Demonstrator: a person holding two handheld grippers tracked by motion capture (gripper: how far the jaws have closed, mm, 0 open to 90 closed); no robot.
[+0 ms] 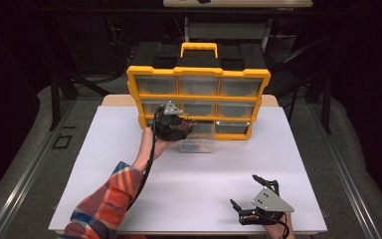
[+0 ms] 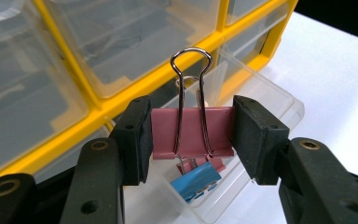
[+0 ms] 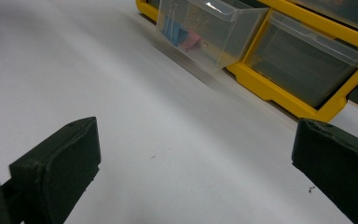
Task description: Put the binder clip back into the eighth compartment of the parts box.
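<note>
Step in hand, by the look of it: dropping a pink binder clip (image 2: 193,131) into the pulled-out clear drawer (image 2: 279,100) of the yellow organiser (image 1: 198,71).

To do it well:
- Bring the left gripper (image 2: 192,140) squarely over the drawer's open top before letting go, well inside the clear walls, not above the front lip.
- Keep the clip low, close over the drawer, so that it drops in rather than bouncing out onto the white surface (image 1: 189,189).
- Aim for bare floor beside the blue clip (image 2: 196,181) and the other pink one already lying inside, to avoid a pile that tips over the rim.
- Spread the fingers slowly and evenly; the wire handles stand up between them and could snag on a pad (image 2: 135,140).
- Watch the drawer itself: light plastic, half pulled out, likely to shift if knocked.

Fingers:
- Left: pinching the pink binder clip by its 2 flat ends, 1 pad on each, handles pointing up and away. Held above the open drawer, at the bottom row of the organiser, near the middle of the far part of the surface.
- Right gripper (image 1: 254,191): fingers spread wide, holding nothing, touching nothing between them; resting low at the near right edge of the surface, well apart from the organiser and facing toward the drawer.
</note>
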